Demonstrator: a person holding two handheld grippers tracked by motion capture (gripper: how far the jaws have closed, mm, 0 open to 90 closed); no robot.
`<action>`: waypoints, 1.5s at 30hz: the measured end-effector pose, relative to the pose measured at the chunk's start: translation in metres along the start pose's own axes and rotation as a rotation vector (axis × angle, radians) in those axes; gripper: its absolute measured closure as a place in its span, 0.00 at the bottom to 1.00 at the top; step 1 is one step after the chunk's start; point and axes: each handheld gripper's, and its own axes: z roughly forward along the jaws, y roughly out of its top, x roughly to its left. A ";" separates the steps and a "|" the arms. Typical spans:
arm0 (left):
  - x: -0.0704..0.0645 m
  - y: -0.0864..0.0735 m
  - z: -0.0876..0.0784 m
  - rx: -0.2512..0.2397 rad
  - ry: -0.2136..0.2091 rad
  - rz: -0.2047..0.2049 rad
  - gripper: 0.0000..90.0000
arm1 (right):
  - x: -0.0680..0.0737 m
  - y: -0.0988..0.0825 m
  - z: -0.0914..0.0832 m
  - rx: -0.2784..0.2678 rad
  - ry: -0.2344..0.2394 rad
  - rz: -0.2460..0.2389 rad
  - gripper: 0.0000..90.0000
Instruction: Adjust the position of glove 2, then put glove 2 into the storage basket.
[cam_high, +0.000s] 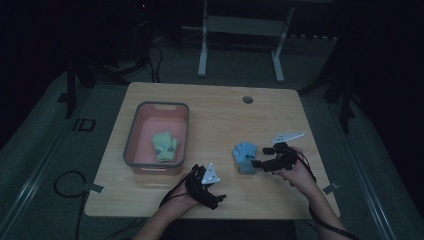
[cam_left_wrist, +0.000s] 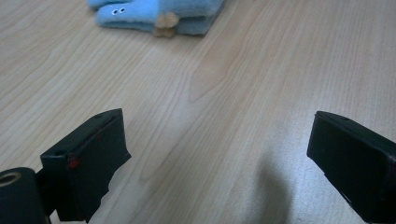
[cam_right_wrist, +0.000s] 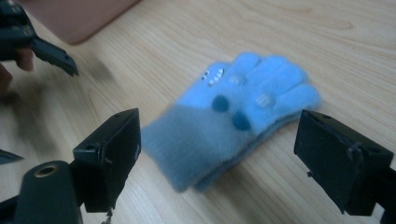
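Pink bin (cam_high: 134, 131): green gloves (cam_high: 165, 146) | blue gloves (cam_high: 244, 156): table, unheld | both jaws wide, empty

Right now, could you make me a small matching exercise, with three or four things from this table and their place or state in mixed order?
Things:
1. blue gloves
2. green gloves
3. right tongs
4. white tag

Places or states:
a. inside the pink bin
b. open, just been opening, cuff between the jaws
c. on the bare table, mid-right
d. near the right edge

Pairs: 1-c, 2-a, 3-b, 4-d
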 end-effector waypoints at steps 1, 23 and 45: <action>0.000 0.000 0.000 0.003 -0.004 0.005 0.06 | 0.001 0.000 -0.001 -0.005 -0.016 -0.016 0.29; 0.005 0.033 0.022 0.003 -0.078 0.108 0.13 | -0.017 0.011 -0.004 -0.029 -0.100 -0.066 0.57; 0.012 0.084 0.064 -0.033 -0.086 0.309 0.34 | -0.034 0.026 0.035 0.002 -0.069 -0.008 0.49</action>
